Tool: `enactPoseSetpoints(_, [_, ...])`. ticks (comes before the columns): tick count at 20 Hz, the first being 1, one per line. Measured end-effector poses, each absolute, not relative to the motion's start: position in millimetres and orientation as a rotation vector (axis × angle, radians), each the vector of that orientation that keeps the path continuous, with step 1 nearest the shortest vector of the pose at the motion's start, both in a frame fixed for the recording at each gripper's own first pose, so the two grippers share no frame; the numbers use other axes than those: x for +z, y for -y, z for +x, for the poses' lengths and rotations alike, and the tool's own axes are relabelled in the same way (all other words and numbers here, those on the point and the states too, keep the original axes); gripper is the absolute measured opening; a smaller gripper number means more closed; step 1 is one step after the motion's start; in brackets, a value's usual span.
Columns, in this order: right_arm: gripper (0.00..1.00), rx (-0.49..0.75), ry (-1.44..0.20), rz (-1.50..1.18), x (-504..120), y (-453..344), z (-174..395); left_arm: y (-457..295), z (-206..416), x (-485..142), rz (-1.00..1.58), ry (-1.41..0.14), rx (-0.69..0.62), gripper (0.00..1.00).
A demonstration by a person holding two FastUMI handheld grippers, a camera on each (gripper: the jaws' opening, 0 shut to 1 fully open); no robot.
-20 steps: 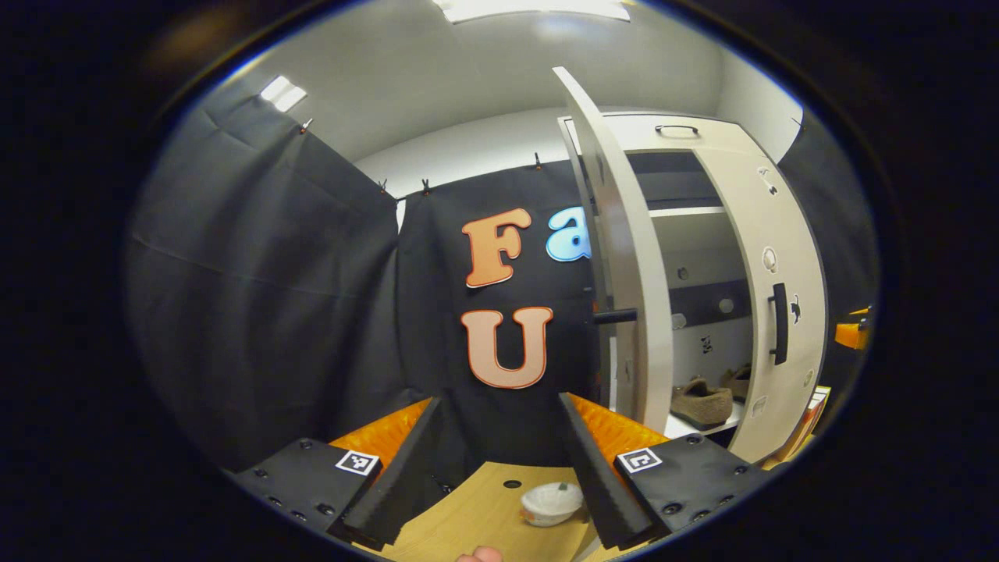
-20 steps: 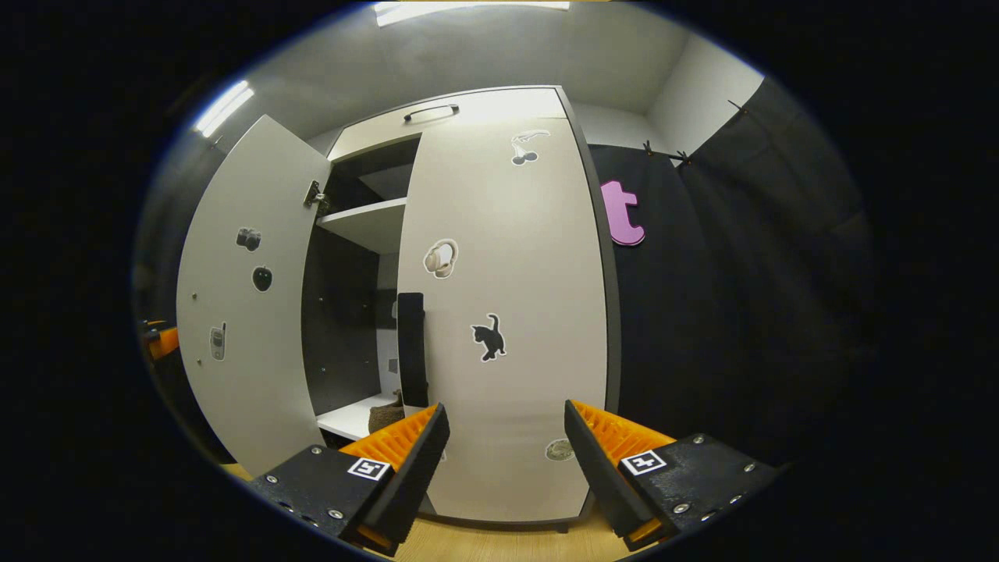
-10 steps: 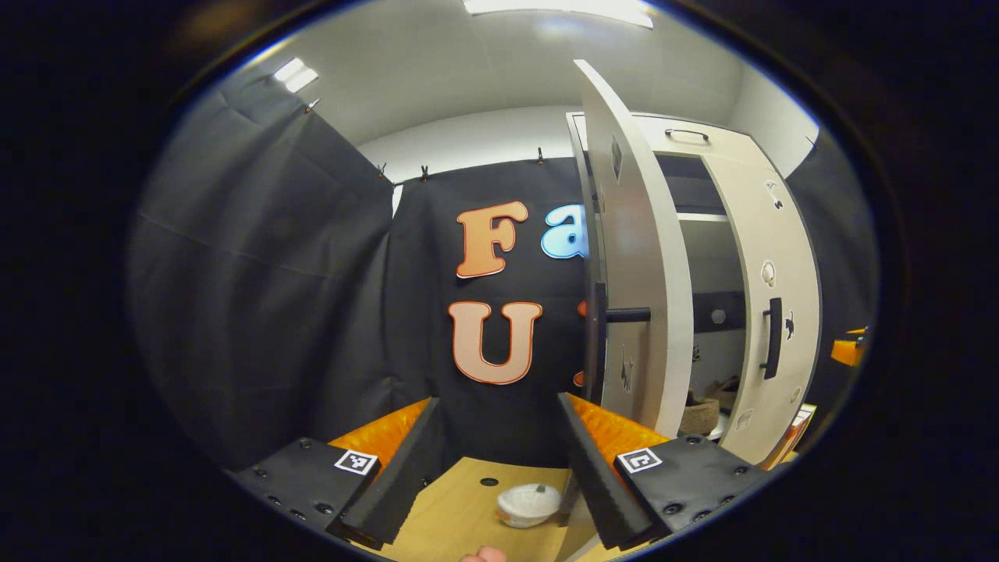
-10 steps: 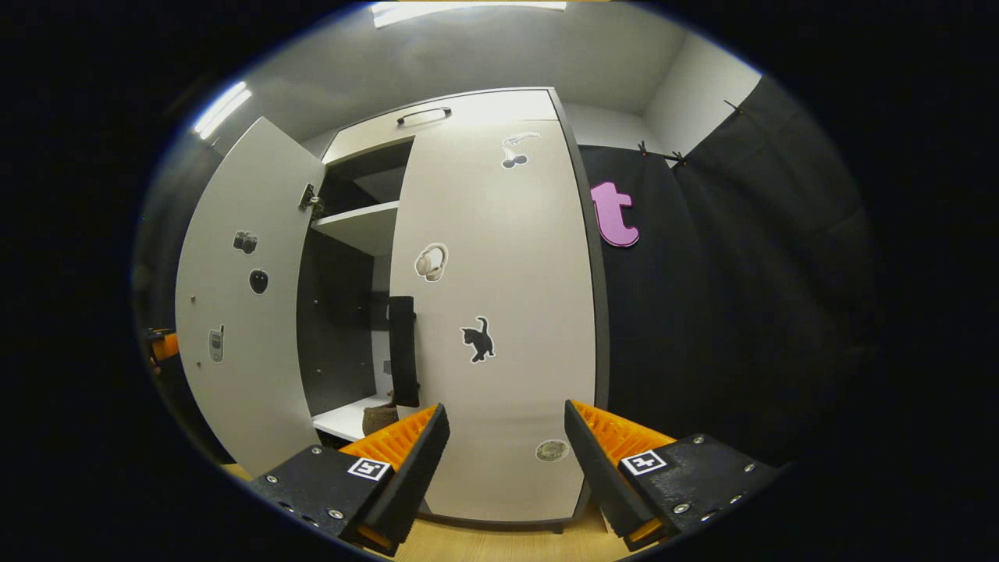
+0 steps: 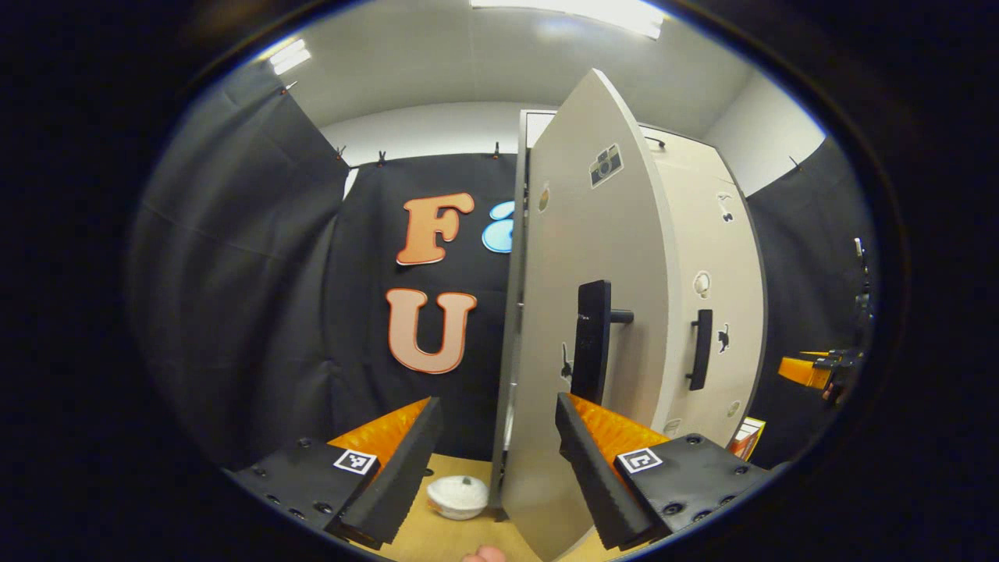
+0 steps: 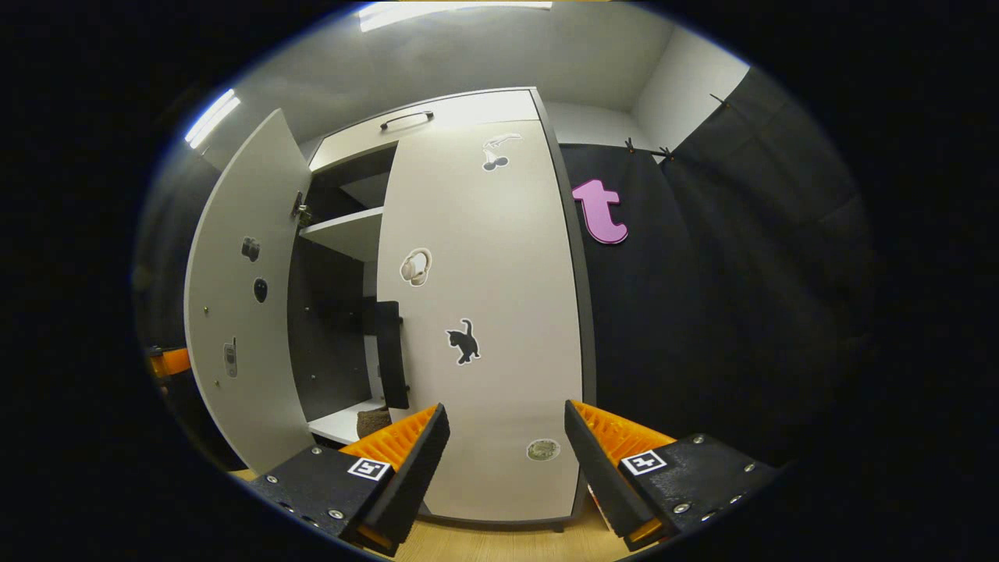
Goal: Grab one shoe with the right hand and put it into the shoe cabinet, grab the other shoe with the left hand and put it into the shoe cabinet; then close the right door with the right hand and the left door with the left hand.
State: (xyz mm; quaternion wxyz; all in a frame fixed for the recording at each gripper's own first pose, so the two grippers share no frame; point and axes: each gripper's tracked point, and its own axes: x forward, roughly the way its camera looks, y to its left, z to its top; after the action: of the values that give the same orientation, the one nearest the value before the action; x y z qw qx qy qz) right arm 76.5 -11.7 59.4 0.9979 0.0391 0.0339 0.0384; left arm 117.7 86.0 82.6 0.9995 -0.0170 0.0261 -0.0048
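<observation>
Shoes: one brown shoe (image 6: 373, 422) sits on the cabinet's bottom shelf (image 6: 343, 422), seen through the gap between the doors; the second is hidden from you.
Right door (image 6: 484, 328): flat against the shoe cabinet (image 6: 460, 109), so your right-hand step looks done.
Left door (image 5: 577, 328): partly swung, its free edge toward you, which suggests you are mid-push on it.
Left tongs (image 5: 493, 460): fingers apart, gripping nothing; the door's lower edge stands between them, contact unclear.
Right tongs (image 6: 506, 460): fingers apart and empty, held back off the shut door, seemingly just waiting.
Desk (image 5: 453, 531): a small white bowl (image 5: 457, 496) lies near the left door's foot; judge whether it clears the swing.
</observation>
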Motion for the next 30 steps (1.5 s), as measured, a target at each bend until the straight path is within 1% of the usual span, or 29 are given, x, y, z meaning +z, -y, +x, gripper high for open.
enactPoseSetpoints(1, [0.92,0.078,-0.070,0.076,60.1,11.5,75.3,-71.0,123.9,81.2,-0.039,-0.054,-0.041,0.96])
enactPoseSetpoints(3, [0.92,0.077,-0.073,0.068,60.8,12.1,71.1,-54.3,133.6,83.2,-0.056,-0.042,-0.068,0.94])
enactPoseSetpoints(4, [0.92,0.075,-0.071,0.065,62.1,12.8,69.4,-49.7,136.9,82.1,-0.053,-0.038,-0.070,0.99])
enactPoseSetpoints(5, [0.92,0.072,-0.069,0.061,63.6,13.9,67.0,-45.5,138.9,82.5,-0.045,-0.034,-0.077,0.99])
enactPoseSetpoints(6, [0.92,0.070,-0.067,0.056,65.1,14.4,66.1,-39.3,141.9,83.5,-0.037,-0.029,-0.084,0.96])
enactPoseSetpoints(8, [0.92,0.064,-0.063,0.049,67.8,16.4,63.5,-23.7,145.5,85.0,-0.033,-0.020,-0.115,0.94])
enactPoseSetpoints(9, [0.92,0.062,-0.063,0.047,68.6,16.9,61.9,-15.1,148.2,84.6,-0.037,-0.021,-0.133,0.96])
enactPoseSetpoints(11, [0.92,0.058,-0.062,0.050,70.1,17.9,61.5,-5.2,158.4,81.2,-0.044,-0.028,-0.152,0.96])
enactPoseSetpoints(12, [0.92,0.057,-0.063,0.052,70.0,18.4,61.1,0.5,162.9,77.6,-0.050,-0.034,-0.160,0.94])
enactPoseSetpoints(13, [0.92,0.056,-0.064,0.053,69.9,19.4,60.2,5.7,168.8,75.6,-0.058,-0.038,-0.169,0.96])
enactPoseSetpoints(18, [0.92,0.043,-0.071,0.049,67.5,23.9,59.9,29.3,195.9,70.6,-0.056,-0.045,-0.212,0.96])
enactPoseSetpoints(19, [0.92,0.041,-0.072,0.051,67.5,25.0,59.7,34.8,200.6,70.6,-0.050,-0.050,-0.220,0.94])
enactPoseSetpoints(20, [0.92,0.038,-0.074,0.053,66.6,27.0,60.0,37.2,205.0,72.6,-0.036,-0.040,-0.220,0.96])
enactPoseSetpoints(21, [0.92,0.036,-0.074,0.055,67.0,28.3,60.6,40.0,210.5,74.0,-0.026,-0.036,-0.222,0.94])
enactPoseSetpoints(26, [0.92,0.025,-0.072,0.059,66.8,35.1,63.7,52.3,240.7,63.4,-0.033,-0.069,-0.216,0.94])
enactPoseSetpoints(30, [0.92,0.019,-0.065,0.061,70.0,40.1,66.3,60.5,258.0,60.1,-0.009,-0.075,-0.197,0.96])
